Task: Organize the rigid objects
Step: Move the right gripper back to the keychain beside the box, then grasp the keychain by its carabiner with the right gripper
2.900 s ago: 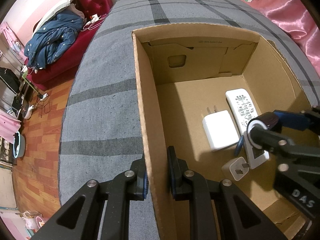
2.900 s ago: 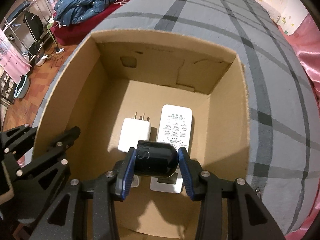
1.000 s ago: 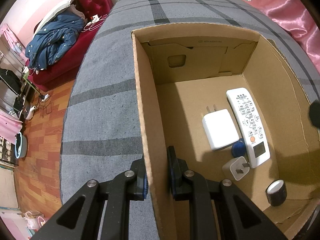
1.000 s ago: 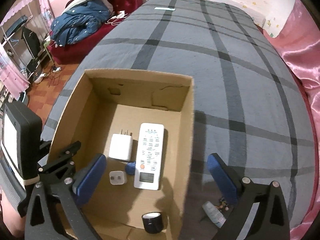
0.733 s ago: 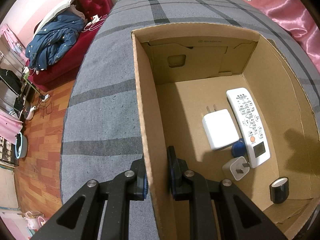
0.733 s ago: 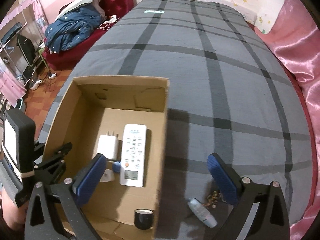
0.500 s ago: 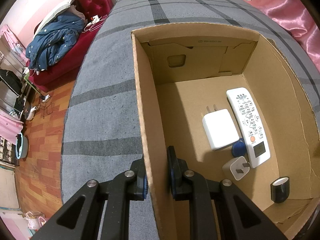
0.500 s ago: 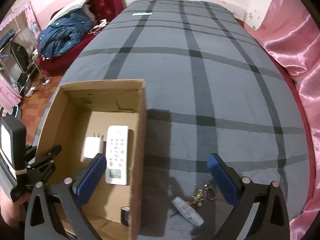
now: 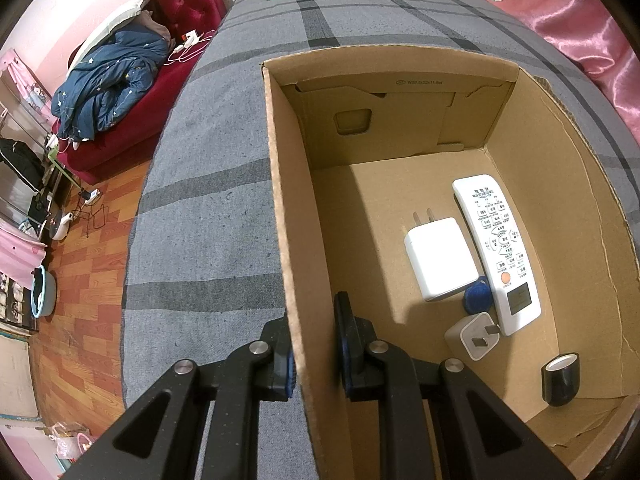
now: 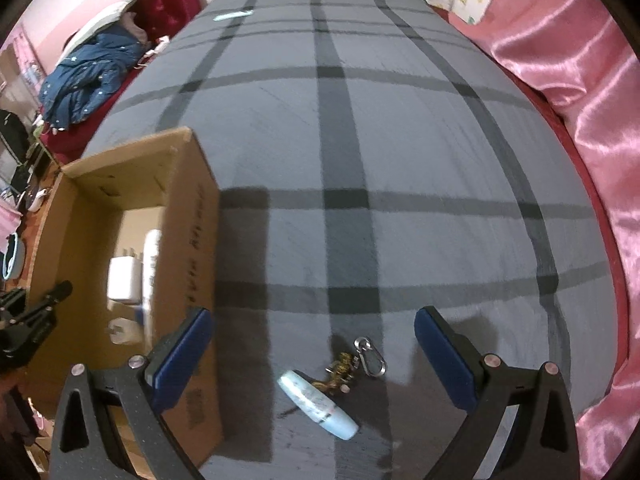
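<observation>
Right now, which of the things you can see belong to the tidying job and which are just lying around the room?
Part of the job:
cardboard box
white remote
large white charger
small white plug
blue tag
black cylinder
pale tube
keychain clip

Just lying about:
blue jacket
red sofa
pink satin cloth

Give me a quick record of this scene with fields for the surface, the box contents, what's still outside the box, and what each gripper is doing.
surface: grey plaid blanket
box: open cardboard box
in box: remote control; large white charger; small white plug; blue tag; black cylinder
outside box: pale tube and keychain on the blanket
left gripper: clamped on the box's left wall
right gripper: open, empty, above the tube and keychain
</observation>
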`<state>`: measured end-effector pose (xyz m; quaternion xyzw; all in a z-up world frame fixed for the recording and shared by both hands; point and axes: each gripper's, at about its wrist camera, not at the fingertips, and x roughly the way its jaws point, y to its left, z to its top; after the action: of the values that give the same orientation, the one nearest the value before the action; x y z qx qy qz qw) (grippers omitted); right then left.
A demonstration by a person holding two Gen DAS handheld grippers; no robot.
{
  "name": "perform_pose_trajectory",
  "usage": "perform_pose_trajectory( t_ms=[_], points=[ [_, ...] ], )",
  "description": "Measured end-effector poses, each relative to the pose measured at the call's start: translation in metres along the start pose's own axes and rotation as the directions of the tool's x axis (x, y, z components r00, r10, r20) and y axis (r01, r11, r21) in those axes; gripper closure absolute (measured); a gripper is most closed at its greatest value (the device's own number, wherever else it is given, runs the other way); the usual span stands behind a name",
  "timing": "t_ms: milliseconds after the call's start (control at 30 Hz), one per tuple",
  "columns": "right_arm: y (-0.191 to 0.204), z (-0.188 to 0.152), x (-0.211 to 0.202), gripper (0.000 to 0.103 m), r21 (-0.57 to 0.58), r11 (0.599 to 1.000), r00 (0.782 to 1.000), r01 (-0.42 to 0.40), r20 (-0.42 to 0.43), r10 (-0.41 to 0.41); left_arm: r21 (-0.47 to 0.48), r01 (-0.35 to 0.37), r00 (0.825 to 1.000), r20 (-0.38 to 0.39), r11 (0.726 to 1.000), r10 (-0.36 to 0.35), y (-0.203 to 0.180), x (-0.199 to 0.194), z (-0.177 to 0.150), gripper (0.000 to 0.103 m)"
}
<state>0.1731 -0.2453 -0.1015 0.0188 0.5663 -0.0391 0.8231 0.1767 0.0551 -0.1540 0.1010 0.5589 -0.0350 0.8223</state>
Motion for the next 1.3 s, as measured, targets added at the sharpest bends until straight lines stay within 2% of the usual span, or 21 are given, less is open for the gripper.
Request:
perform_pose_trajectory(
  t_ms=[400,933,1300],
  points=[
    [-0.031,-0.023,0.051,0.000,0.074,0.996,0.994,0.046,-0.100,-0.038,0.003,-0.003,1.000,0.000,1.000,0.003,0.000,0.000,0.000,0.085],
    [-0.042,-0.049,0.120,0.000,0.101,0.993,0.972,0.065,-0.232,-0.040,0.006,-0.008,1.000,0.003,1.000,0.008,-0.002,0.000,-0.001,0.085],
    [-0.054,-0.050,0.143,0.000,0.111,0.992,0.971,0.059,-0.238,-0.031,0.004,-0.008,1.000,0.004,1.000,0.008,-0.002,0.001,-0.001,0.085]
  ],
)
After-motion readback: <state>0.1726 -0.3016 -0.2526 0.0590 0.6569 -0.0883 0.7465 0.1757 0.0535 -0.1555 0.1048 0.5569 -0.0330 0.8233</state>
